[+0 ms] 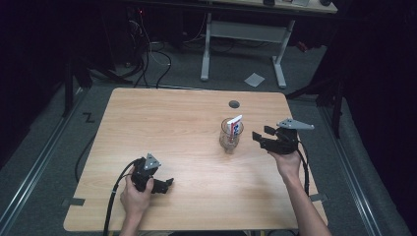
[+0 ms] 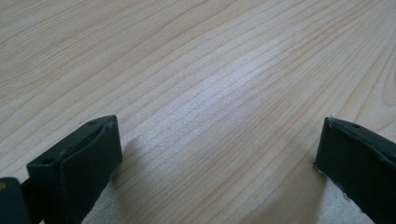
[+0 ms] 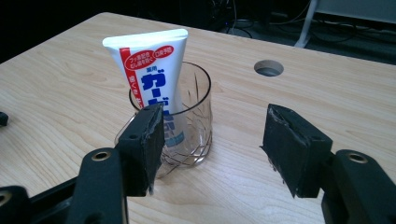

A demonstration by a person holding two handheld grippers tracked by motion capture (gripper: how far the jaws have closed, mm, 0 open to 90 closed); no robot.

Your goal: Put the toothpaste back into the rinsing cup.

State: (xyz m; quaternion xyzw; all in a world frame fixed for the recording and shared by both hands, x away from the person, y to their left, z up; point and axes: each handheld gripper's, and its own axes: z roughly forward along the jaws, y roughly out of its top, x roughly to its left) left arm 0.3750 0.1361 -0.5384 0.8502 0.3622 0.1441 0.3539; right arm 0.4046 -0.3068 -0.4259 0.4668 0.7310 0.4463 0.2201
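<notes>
A clear cut-glass tumbler (image 1: 229, 138) (image 3: 189, 126) stands on the wooden table (image 1: 177, 128), right of centre. A white tube with red and blue print (image 1: 234, 127) (image 3: 152, 79) stands inside it, leaning against the rim. My right gripper (image 1: 259, 134) (image 3: 212, 140) hovers just right of the glass, jaws open and empty, pointing at it. In the right gripper view the glass sits ahead, partly behind the left jaw. My left gripper (image 1: 167, 185) (image 2: 217, 158) rests low near the table's front left, open, with bare wood between its jaws.
A round cable hole (image 1: 234, 104) (image 3: 268, 68) lies in the table behind the glass. Beyond the table stand a white desk frame (image 1: 243, 39) and cables on the dark floor. Black cables trail from both grippers toward the front edge.
</notes>
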